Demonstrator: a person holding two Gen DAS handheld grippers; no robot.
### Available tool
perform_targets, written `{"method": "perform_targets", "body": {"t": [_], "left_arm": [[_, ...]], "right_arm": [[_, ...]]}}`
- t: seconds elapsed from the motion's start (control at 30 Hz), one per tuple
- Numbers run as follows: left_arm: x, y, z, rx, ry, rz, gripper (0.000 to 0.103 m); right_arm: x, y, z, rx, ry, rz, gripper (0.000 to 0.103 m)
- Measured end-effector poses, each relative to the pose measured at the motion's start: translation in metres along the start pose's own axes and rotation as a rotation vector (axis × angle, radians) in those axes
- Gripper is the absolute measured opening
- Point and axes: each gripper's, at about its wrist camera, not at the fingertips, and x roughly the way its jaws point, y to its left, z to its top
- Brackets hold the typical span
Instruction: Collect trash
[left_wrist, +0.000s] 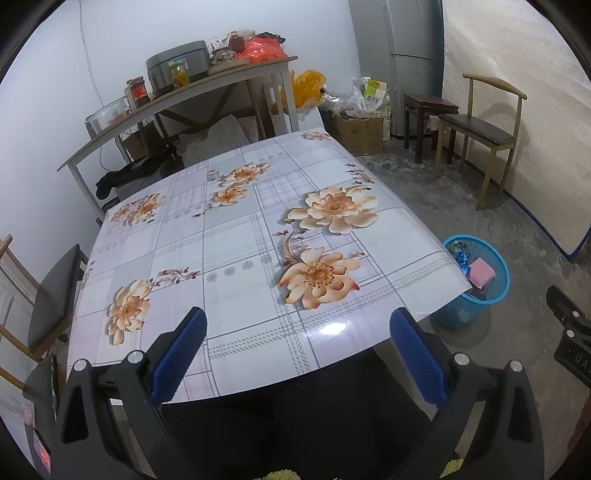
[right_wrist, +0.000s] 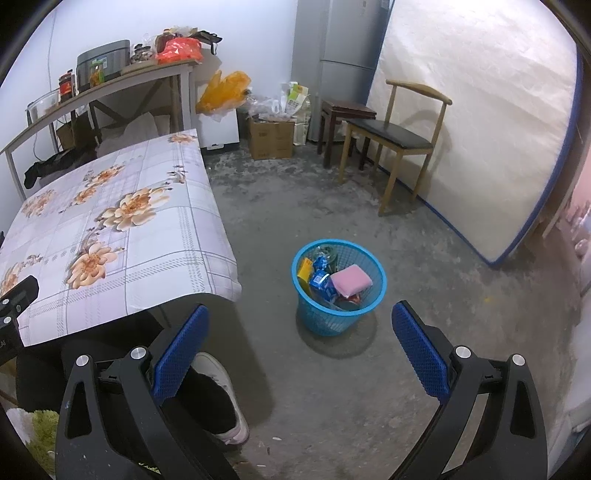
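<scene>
A blue mesh waste basket (right_wrist: 338, 295) stands on the concrete floor to the right of the table, also seen at the right in the left wrist view as the basket (left_wrist: 480, 284). It holds a pink sponge (right_wrist: 351, 281), blue wrappers (right_wrist: 321, 282) and a yellow packet (right_wrist: 305, 268). My right gripper (right_wrist: 300, 314) is open above the floor, just in front of the basket, nothing between its fingers. My left gripper (left_wrist: 298, 317) is open over the near edge of the floral tablecloth table (left_wrist: 236, 240), holding nothing.
A wooden chair (right_wrist: 395, 140) and a dark stool (right_wrist: 345, 122) stand by a leaning mattress (right_wrist: 480, 129). A side table (left_wrist: 177, 99) with a cooker and jars lines the back wall. Cardboard box (right_wrist: 271, 142) and bags sit by the fridge. A person's white shoe (right_wrist: 225, 398) is near my right gripper.
</scene>
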Motion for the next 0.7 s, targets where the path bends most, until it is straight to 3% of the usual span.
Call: {"method": "perform_targets", "body": {"t": [0.7], "left_arm": [[0.0050,0.0039,-0.0023,-0.013,0.015,0.001,0.097]], "right_arm": [[0.0025,-0.0019,0.0017,-0.002,0.006,-0.004,0.095]]}}
